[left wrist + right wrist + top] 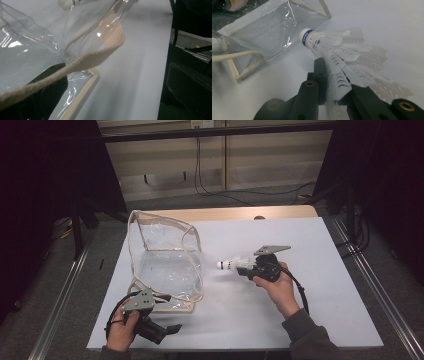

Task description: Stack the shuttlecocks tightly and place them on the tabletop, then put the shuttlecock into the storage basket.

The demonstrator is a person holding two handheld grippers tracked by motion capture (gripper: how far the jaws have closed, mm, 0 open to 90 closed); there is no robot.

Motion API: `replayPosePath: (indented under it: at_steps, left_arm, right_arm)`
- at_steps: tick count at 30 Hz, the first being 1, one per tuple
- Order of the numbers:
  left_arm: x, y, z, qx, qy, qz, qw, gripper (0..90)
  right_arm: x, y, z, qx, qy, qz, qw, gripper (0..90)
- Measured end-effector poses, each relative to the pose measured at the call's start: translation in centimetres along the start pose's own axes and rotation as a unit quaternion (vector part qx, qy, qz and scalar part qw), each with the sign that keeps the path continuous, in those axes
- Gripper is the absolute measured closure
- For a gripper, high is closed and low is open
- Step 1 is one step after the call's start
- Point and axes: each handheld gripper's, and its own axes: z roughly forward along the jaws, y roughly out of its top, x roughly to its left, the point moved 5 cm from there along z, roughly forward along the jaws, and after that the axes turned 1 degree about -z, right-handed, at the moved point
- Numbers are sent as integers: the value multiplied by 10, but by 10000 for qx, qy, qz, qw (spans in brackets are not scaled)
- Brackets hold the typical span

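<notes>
Near table edge, left claw (167, 329) pinching clear bag's strap (82, 62), propping bag (165, 265) open; right claw (243, 268) clamped on shuttlecock (231, 264) feathers, cork aimed at the opening, prob. for loading.

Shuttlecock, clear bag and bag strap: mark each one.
shuttlecock (305, 37), right gripper view, on its white cork tip.
clear bag (167, 270), high view, on its transparent side.
bag strap (85, 62), left gripper view, mid-strap.

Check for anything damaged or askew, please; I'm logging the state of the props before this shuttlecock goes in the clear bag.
One thing: the shuttlecock's feathers look squashed where the right gripper is shut on its skirt. The clear bag sags unevenly, its strap draped over a jaw of the left gripper. Nothing spilled on the table.
</notes>
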Motion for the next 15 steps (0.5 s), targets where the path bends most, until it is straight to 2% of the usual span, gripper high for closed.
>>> replayPosePath:
  at_steps: [4, 11, 15]
  left_arm:
    - [0, 0, 0, -3, 3, -9, 10000, 35]
    - [1, 0, 0, 5, 10, 12, 10000, 35]
    - [1, 0, 0, 7, 4, 12, 10000, 35]
  right_arm:
    - [1, 5, -5, 2, -35, -69, 10000, 830]
    - [6, 14, -13, 15, 41, -195, 9998, 864]
    - [6, 17, -12, 61, -14, -254, 9997, 869]
